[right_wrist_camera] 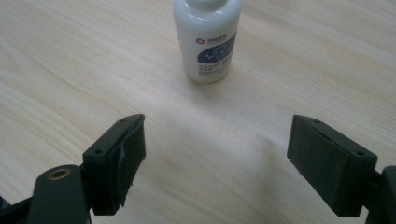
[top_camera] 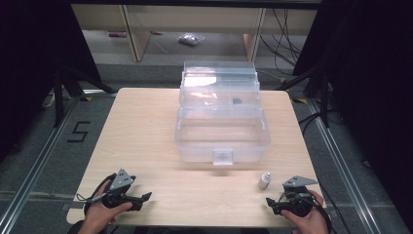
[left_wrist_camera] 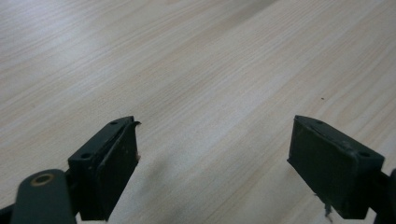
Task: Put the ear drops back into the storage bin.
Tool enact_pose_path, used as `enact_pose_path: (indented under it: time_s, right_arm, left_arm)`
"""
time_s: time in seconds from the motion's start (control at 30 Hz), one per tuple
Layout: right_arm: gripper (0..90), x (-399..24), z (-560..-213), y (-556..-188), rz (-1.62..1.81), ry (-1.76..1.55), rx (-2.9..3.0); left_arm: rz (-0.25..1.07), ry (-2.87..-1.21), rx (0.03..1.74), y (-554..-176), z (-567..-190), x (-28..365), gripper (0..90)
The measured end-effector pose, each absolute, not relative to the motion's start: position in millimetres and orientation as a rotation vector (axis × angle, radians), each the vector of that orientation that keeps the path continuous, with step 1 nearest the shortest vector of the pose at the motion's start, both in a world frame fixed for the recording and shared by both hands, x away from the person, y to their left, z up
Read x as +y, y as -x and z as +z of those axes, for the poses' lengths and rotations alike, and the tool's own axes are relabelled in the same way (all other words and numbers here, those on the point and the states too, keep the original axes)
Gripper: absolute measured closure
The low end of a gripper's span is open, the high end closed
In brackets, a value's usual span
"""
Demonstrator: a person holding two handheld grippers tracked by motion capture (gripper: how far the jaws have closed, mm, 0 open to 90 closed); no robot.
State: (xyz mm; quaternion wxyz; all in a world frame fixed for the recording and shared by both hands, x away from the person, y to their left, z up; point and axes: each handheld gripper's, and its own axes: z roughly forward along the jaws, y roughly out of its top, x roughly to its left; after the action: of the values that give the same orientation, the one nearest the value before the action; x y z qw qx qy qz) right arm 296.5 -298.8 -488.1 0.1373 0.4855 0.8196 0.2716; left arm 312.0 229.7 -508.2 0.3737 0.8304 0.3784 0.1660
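The right gripper (right_wrist_camera: 215, 154) has its fingers (right_wrist_camera: 329, 161) spread wide with nothing between them, low over the counter (top_camera: 146, 126) and pointed at the small white bottle (right_wrist_camera: 208, 39), which stands upright a little ahead of them and slightly left of their centre line. In the high view that bottle (top_camera: 264, 181) stands just in front of the clear plastic box (top_camera: 221, 122), off its front right corner, with the right gripper (top_camera: 277, 202) near it on the side away from the box.

The left gripper (left_wrist_camera: 212, 154) is likewise wide open and empty, its fingers (left_wrist_camera: 109, 163) over bare wood; in the high view it (top_camera: 143, 197) rests well away from the box, opposite the box's front left corner.

The step in hand looks like a reach for the bottle. To do it well, the right gripper should shift so the bottle sits midway between the fingers, advance until the pads flank the body rather than the narrower cap, and close gently: the bottle is light and round, and an off-centre push would likely tip it over. The box stands with its lid raised, ready to receive it.
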Motion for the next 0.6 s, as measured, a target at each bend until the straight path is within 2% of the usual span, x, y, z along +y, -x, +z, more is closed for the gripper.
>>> enact_pose_path:
  time_s: [0.6]
  right_arm:
    - [21.0,-289,-470,-310,0.681,-1.321,2.485]
  left_arm:
    - [0.436,-2.135,0.967,-313,-509,230,15.1]
